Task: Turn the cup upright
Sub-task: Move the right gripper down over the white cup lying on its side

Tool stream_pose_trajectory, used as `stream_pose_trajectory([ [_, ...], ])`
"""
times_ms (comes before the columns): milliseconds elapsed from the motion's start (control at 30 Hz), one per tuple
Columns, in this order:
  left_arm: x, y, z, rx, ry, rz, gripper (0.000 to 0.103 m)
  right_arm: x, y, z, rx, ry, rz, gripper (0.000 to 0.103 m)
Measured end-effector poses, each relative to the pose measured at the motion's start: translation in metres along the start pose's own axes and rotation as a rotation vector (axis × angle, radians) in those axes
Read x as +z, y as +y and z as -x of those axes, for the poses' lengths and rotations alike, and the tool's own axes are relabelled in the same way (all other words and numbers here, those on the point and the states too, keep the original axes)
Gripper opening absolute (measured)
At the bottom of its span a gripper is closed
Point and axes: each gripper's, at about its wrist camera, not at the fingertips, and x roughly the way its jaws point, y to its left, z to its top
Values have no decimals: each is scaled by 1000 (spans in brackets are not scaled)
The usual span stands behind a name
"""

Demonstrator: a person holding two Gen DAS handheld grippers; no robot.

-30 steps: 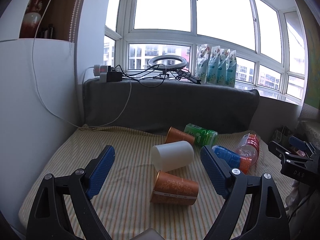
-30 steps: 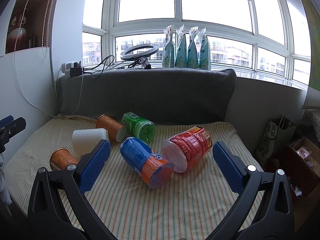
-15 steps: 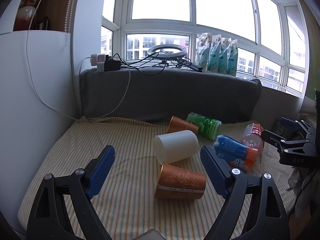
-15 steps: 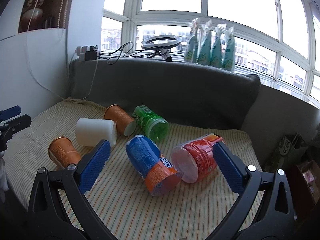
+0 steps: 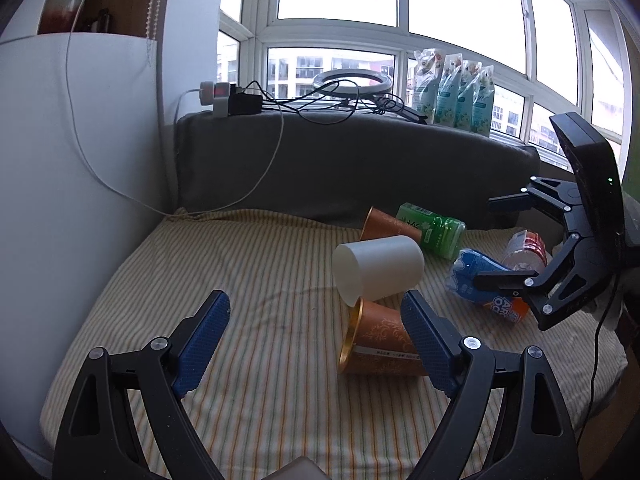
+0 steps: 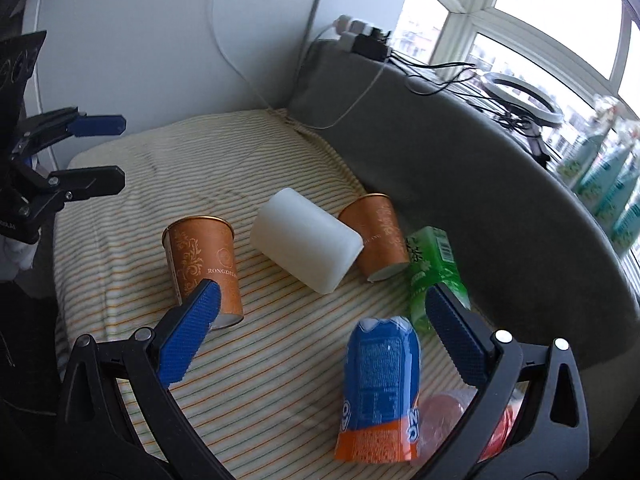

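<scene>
Cups lie on their sides on the striped cloth (image 6: 120, 184). I see my left gripper (image 5: 316, 330) open at lower centre, the near orange cup (image 5: 380, 340) by its right finger. My right gripper (image 6: 320, 322) is open too, above the blue cup (image 6: 380, 384).

Left claw (image 5: 314, 320) gapes above a striped cushion (image 5: 240, 280); white cup (image 5: 378, 266) lies against an orange cup (image 5: 380, 346).
</scene>
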Motion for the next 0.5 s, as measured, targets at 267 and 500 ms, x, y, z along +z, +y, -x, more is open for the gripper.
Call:
stream_pose_trajectory([
  [267,-6,18,-7,29,37,36,87,28,-2,-48,121,79,190,103],
  [500,-9,34,-12,65,60,83,87,48,4,-83,215,169,374,103],
])
